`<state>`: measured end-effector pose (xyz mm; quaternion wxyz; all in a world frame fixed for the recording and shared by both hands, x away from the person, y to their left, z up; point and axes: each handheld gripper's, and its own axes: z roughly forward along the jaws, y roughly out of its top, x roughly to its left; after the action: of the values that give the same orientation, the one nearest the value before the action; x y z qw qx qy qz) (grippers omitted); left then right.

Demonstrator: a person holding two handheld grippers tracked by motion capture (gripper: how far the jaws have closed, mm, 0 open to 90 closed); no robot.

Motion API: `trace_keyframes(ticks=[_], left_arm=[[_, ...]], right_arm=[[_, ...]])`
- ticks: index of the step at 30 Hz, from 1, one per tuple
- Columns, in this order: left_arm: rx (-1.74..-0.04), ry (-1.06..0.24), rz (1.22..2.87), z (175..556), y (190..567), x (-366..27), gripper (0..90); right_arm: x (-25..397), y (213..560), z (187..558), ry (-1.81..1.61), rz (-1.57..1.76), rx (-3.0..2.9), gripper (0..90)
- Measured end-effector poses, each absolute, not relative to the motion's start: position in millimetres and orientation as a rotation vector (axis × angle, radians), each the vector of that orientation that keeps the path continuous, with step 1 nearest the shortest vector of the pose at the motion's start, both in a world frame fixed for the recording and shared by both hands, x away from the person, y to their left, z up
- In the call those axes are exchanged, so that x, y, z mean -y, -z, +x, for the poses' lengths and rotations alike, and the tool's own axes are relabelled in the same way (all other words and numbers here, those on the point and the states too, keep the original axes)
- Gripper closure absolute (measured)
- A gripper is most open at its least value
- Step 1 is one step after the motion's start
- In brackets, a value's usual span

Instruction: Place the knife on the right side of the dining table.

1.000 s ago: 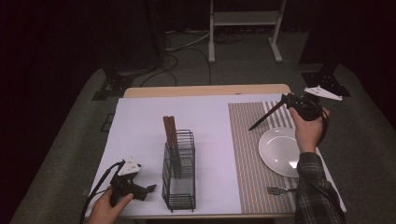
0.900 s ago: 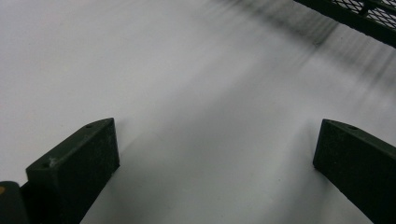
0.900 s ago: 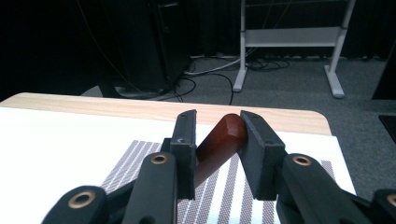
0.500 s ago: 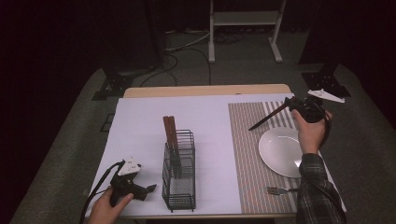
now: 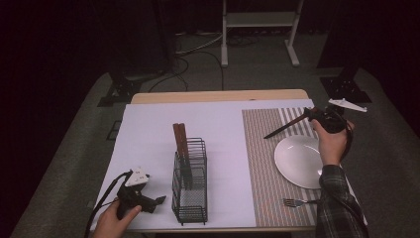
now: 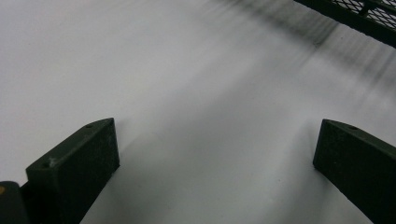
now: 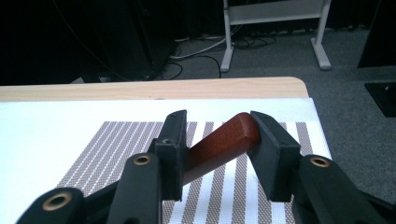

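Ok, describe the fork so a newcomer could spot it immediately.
Start at the striped placemat on the table's right side. Below the white plate, by the table's near edge, lies the fork: small and metallic, flat on the mat, beside the person's plaid sleeve.

The room is dark, and only the bench [image 5: 218,95] with its pale wooden edge is well lit. Grey carpet floor [image 5: 396,148] surrounds it. At 12 o'clock stands a white metal frame [image 5: 258,20], cables [image 5: 198,54] beside it. Black stand feet, probably tripod bases, sit at 10 o'clock [image 5: 121,89] and 2 o'clock [image 5: 344,87].
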<state>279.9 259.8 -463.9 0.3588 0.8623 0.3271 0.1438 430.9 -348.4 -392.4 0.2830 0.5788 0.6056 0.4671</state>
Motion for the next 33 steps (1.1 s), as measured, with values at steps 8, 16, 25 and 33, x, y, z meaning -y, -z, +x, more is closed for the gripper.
trace_keyframes(ticks=[8, 16, 25, 33], left_arm=[[-0.844, -0.370, 2.224, 280, 464, -260, 0.0], [-0.844, -0.371, 2.224, 280, 464, -260, 0.0], [-0.844, -0.370, 2.224, 280, 464, -260, 0.0], [-0.844, -0.371, 2.224, 280, 464, -260, 0.0]], right_arm=[[356, 403, 433, -1.225, 1.602, -1.634, 50.6], [362, 414, 436, -1.213, 1.657, -1.641, 46.1], [365, 426, 440, -1.169, 1.697, -1.668, 38.6], [368, 432, 442, -1.150, 1.736, -1.677, 36.2]])
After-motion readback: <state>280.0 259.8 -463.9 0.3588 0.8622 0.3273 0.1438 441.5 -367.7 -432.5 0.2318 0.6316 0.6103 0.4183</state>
